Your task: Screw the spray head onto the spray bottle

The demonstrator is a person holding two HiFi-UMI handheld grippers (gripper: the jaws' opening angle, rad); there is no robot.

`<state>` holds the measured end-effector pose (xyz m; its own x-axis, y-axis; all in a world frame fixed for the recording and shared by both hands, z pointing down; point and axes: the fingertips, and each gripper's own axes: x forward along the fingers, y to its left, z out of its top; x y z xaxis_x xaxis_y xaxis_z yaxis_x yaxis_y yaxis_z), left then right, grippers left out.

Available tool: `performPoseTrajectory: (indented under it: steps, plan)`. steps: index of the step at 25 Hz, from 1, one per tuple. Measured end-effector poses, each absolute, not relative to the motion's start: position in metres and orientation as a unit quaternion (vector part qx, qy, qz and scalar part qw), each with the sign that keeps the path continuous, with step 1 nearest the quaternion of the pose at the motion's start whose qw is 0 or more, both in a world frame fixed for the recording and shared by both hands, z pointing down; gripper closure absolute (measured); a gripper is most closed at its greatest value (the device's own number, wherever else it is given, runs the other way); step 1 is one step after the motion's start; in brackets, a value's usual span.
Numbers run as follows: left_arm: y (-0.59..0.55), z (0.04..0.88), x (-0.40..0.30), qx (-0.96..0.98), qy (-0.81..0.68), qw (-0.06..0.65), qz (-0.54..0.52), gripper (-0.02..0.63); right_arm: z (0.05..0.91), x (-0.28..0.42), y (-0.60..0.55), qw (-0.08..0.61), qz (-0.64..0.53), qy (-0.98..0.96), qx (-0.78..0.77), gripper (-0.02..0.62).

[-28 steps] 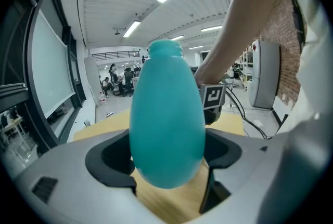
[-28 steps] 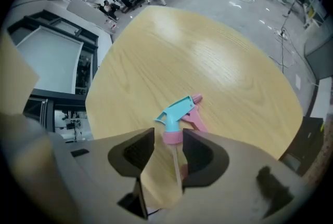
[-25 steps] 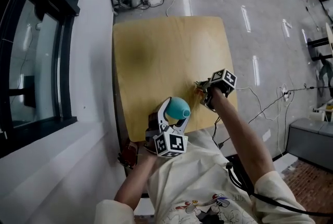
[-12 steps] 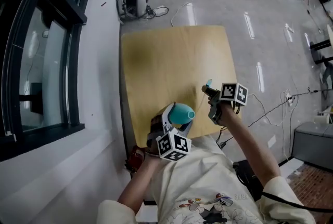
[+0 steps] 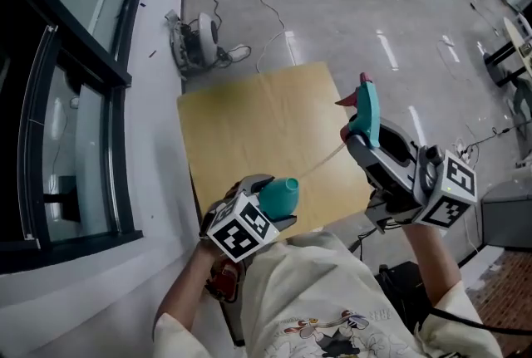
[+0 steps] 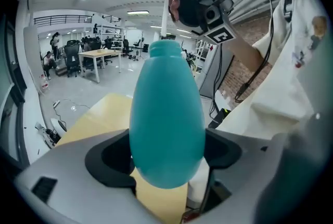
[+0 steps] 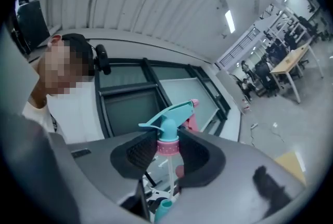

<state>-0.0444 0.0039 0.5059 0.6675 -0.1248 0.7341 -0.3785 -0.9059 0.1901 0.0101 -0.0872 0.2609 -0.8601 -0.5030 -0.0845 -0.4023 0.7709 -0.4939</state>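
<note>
Spray head (image 7: 168, 125) in right gripper (image 7: 167, 149) jaws, just tightened.

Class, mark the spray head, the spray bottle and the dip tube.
spray head (image 5: 368, 111), head view, teal body.
spray bottle (image 6: 166, 124), left gripper view, belly.
dip tube (image 5: 322, 160), head view, mid-length.

No legible text, no labels, no numbers

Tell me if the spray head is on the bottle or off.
Off: the spray head is held in the air, clear of the bottle.
</note>
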Motion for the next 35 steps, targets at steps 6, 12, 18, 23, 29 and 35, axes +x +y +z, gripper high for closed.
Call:
performPoseTrajectory:
  steps: [6, 12, 18, 23, 29, 35]
  plan:
    - [0.000, 0.461, -0.039, 0.895, -0.146, 0.124, 0.403, 0.199, 0.217, 0.009, -0.062, 0.123, -0.179, 0.957, -0.191, 0.462]
    - [0.000, 0.381, -0.016, 0.907, -0.124, 0.086, 0.394, 0.199, 0.211, -0.003, -0.033, 0.093, -0.146, 0.978, -0.113, 0.462]
    - [0.013, 0.324, 0.003, 0.922, -0.085, 0.061, 0.374, 0.199, 0.194, -0.008, -0.007, 0.104, -0.114, 0.987, -0.037, 0.462]
    - [0.028, 0.312, 0.008, 0.931, -0.008, 0.134, 0.339, 0.199, 0.185, -0.005, -0.007, 0.115, -0.128, 0.985, 0.026, 0.462]
    - [0.042, 0.313, 0.009, 0.925, 0.044, 0.150, 0.346, 0.199, 0.188, -0.010, 0.010, 0.087, -0.118, 0.985, 0.088, 0.462]
    - [0.058, 0.305, 0.007, 0.918, 0.140, 0.100, 0.357, 0.199, 0.186, -0.008, 0.014, 0.072, -0.114, 0.981, 0.141, 0.462]
